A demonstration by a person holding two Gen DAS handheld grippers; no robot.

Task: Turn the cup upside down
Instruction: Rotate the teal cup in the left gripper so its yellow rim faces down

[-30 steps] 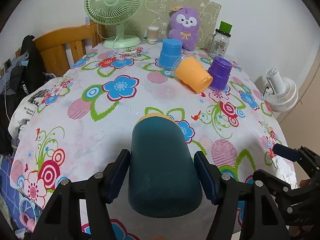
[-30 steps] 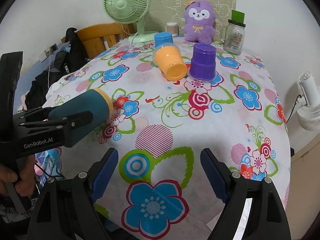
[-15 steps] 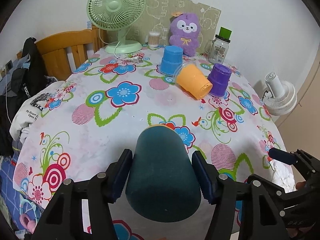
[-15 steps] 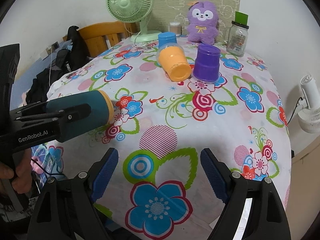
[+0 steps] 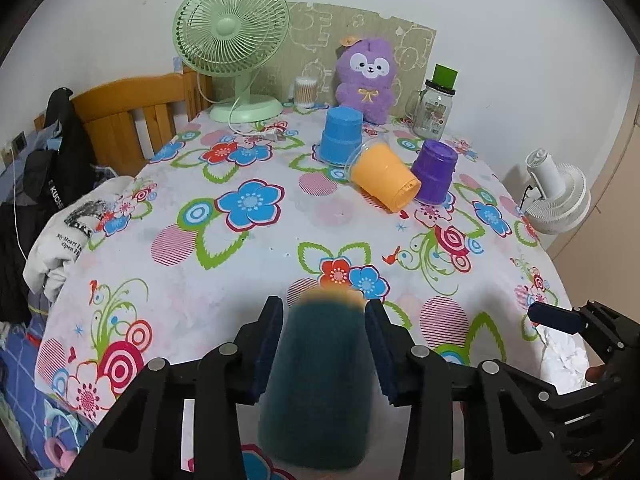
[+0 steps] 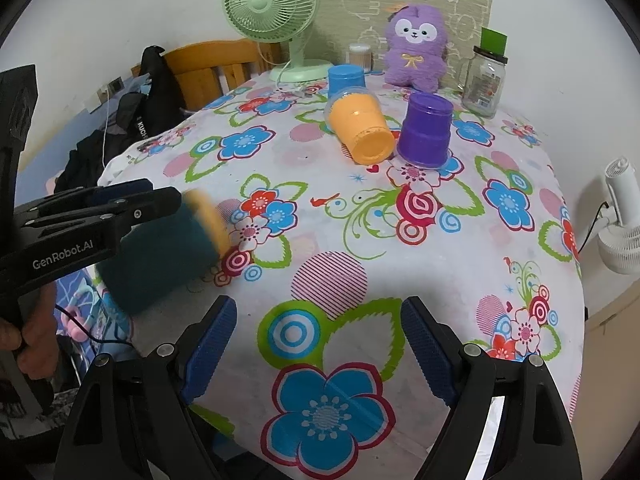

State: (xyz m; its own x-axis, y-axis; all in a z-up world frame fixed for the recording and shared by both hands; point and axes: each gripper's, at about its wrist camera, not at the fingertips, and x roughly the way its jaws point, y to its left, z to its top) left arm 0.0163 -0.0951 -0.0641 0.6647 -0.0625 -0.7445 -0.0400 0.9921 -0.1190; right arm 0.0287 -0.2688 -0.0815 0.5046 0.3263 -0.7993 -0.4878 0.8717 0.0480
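Observation:
My left gripper (image 5: 323, 344) is shut on a dark teal cup (image 5: 320, 384) with an orange base, held in the air over the near left edge of the table; the cup looks motion-blurred. It also shows in the right wrist view (image 6: 160, 256), tilted with its orange end toward the table. My right gripper (image 6: 318, 344) is open and empty above the near tablecloth (image 6: 400, 248). An orange cup (image 5: 384, 180) lies on its side between an upside-down blue cup (image 5: 340, 136) and an upside-down purple cup (image 5: 434, 170).
At the back stand a green fan (image 5: 232, 40), a purple plush toy (image 5: 368, 76), a glass jar (image 5: 434, 106) and a cotton-swab pot (image 5: 305, 92). A wooden chair (image 5: 132, 120) with clothes is at the left, a white fan (image 5: 560, 196) at the right.
The left gripper has pulled back and risen with the teal cup, which has tipped and now appears blurred. The right gripper has barely moved.

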